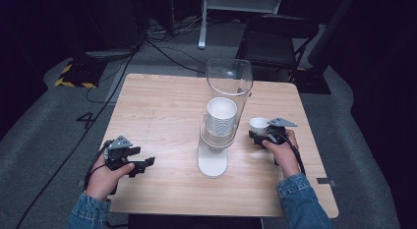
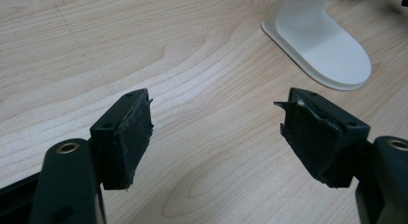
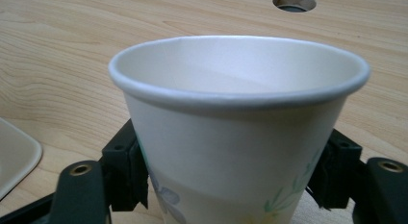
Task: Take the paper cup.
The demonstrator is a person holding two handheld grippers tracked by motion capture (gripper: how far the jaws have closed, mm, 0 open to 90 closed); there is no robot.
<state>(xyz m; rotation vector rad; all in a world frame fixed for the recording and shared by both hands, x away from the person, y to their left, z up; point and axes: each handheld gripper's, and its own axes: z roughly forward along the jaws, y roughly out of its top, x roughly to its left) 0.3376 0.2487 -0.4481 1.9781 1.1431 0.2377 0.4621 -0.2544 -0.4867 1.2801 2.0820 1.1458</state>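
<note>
Paper cup (image 3: pixel 235 132) held upright between the jaws of the right tool (image 3: pixel 235 185), just above or on the counter (image 1: pixel 162 106) to the right of the cup dispenser (image 1: pixel 223 116); whether its base touches the wood cannot be told. The cup is judged very light, thin-walled and easily crushed: the rolled rim stiffens the mouth, while the wall below it would dent under a hard squeeze. The pads bear on opposite sides of the lower wall, below the rim, where the taper gives a seat; a gentle grip there seems the sound choice, as the smooth printed surface may slip. The dispenser, a clear tube on a white foot, carries a stack of like cups (image 1: pixel 221 116) with mouths upward. The right hand (image 1: pixel 281 153) lies low on the counter's right side, forearm in a denim sleeve, tool pointing forward and slightly inward. The left tool (image 1: pixel 140 162) rests near the counter's front left corner, jaws apart and empty, aimed towards the dispenser's white foot (image 2: pixel 320 46); the left hand (image 1: pixel 105 177) grips it from behind
</note>
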